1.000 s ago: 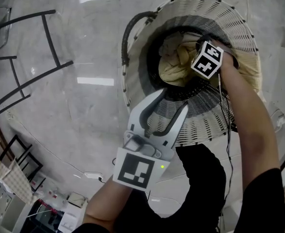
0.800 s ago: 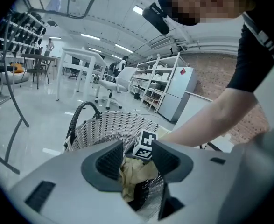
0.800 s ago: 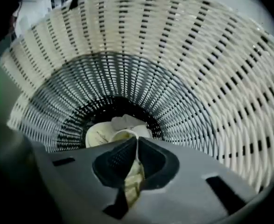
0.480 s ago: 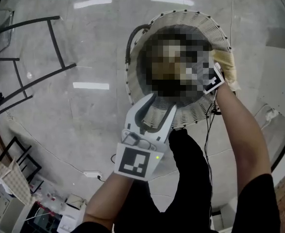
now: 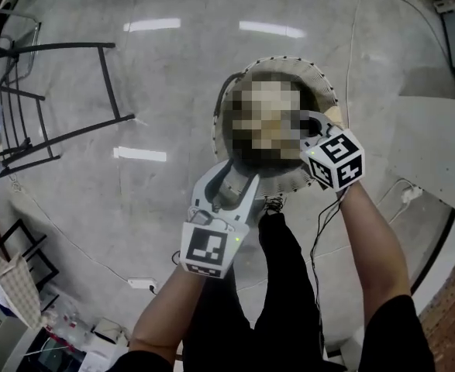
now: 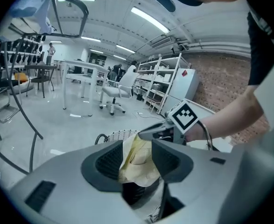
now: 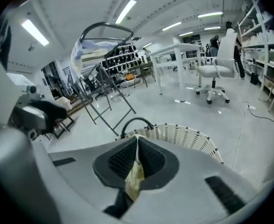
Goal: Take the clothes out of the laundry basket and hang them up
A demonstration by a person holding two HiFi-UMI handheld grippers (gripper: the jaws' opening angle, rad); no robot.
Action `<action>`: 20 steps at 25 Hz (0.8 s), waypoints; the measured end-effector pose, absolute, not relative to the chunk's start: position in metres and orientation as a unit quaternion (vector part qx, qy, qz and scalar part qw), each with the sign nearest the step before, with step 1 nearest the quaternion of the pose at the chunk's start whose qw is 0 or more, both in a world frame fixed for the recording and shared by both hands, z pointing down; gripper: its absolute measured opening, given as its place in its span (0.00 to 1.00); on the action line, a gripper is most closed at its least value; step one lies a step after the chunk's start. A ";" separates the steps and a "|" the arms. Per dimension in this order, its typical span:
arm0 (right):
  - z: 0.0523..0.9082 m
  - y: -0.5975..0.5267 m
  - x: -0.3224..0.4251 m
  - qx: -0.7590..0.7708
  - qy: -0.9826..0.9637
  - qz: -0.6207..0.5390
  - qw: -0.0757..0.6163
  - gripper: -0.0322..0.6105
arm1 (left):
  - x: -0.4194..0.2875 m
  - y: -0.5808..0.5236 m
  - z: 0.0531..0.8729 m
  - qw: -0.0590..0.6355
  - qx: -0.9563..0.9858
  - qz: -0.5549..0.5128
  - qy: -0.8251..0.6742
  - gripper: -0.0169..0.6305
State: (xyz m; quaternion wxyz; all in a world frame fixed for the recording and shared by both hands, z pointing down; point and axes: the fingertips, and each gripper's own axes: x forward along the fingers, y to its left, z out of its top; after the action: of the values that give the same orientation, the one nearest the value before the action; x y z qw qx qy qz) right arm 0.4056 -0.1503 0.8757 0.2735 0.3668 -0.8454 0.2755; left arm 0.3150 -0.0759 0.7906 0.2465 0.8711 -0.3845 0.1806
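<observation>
Cloth of pale yellow (image 6: 137,162) hangs pinched in the closed jaws of the right gripper (image 7: 137,141) over the wicker laundry basket (image 7: 193,136), while the left gripper (image 6: 137,143) is beside it with jaws apart and nothing gripped; the step in hand looks like drawing one garment out. Next, I judge, it needs carrying to the black rack (image 5: 64,91) on the left, with the free tongs spreading it. Below lies a glossy pale floor (image 5: 157,91); an office chair (image 7: 216,73) and shelving (image 6: 160,83) stand further off.
</observation>
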 end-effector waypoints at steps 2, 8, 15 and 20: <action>0.838 -0.149 0.404 0.370 -0.852 0.273 0.252 0.06 | 0.313 -0.078 0.772 0.242 0.872 0.177 -0.388 0.28; 0.721 -0.150 0.392 0.364 -0.873 0.243 0.214 0.06 | 0.304 -0.089 0.711 0.224 0.874 0.180 -0.392 0.28; 0.605 -0.154 0.368 0.350 -0.891 0.210 0.197 0.06 | 0.297 -0.100 0.651 0.202 0.884 0.192 -0.375 0.32; 0.526 -0.154 0.357 0.354 -0.898 0.195 0.175 0.06 | 0.297 -0.096 0.607 0.183 0.895 0.197 -0.355 0.36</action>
State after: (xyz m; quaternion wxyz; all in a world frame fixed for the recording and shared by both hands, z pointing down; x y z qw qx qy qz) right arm 0.3573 -0.1544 0.5256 0.1747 0.3537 -0.8979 0.1952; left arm 0.2966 -0.0955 0.6065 0.1833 0.8954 -0.3546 0.1973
